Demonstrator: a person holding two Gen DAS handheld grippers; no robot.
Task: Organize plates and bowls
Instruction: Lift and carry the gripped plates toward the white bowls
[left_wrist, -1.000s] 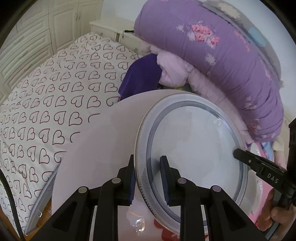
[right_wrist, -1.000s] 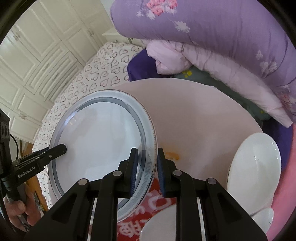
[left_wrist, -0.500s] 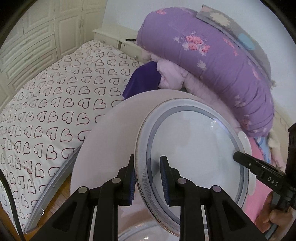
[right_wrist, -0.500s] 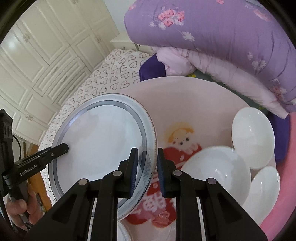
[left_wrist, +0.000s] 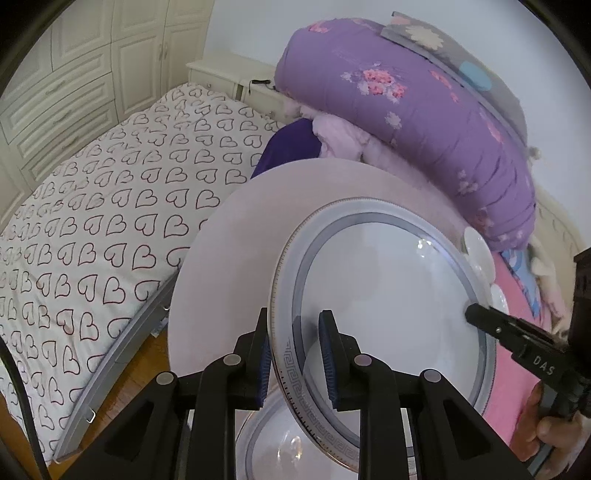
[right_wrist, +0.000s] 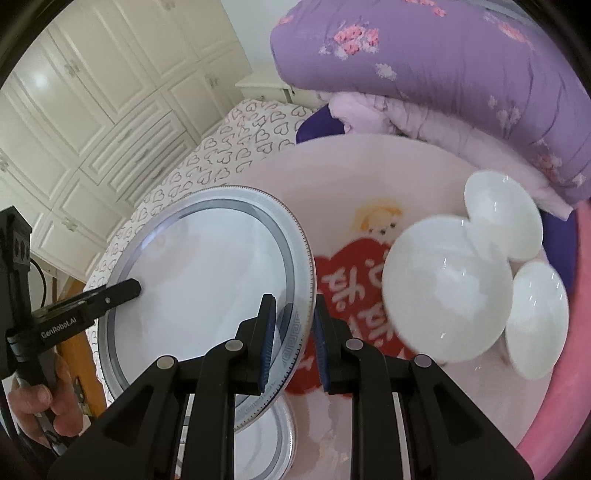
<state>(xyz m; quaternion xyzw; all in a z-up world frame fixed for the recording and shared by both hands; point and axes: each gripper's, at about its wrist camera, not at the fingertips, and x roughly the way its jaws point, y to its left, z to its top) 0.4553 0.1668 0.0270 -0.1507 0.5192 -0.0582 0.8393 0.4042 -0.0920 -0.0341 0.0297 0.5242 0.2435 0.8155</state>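
Observation:
A large white plate with a grey-blue patterned rim (left_wrist: 388, 302) is held tilted in the air over a round pink table (left_wrist: 236, 266). My left gripper (left_wrist: 293, 354) is shut on its near rim. My right gripper (right_wrist: 291, 332) is shut on the opposite rim of the same plate (right_wrist: 207, 280). Each gripper shows in the other's view, the right one (left_wrist: 476, 314) and the left one (right_wrist: 133, 286). A second similar plate (left_wrist: 284, 439) lies on the table below; it also shows in the right wrist view (right_wrist: 266, 439). Three white bowls (right_wrist: 447, 288) stand together on the table's right.
The table (right_wrist: 332, 184) bears a red heart picture (right_wrist: 351, 295). A bed with heart-print cover (left_wrist: 92, 221) lies left. Purple and pink quilts (left_wrist: 406, 110) are piled behind the table. White wardrobes (right_wrist: 92, 110) stand at the back left.
Both grippers have lifted the plate and drawn it back toward me. More of the table has come into view, with the second plate below and the bowls at the right.

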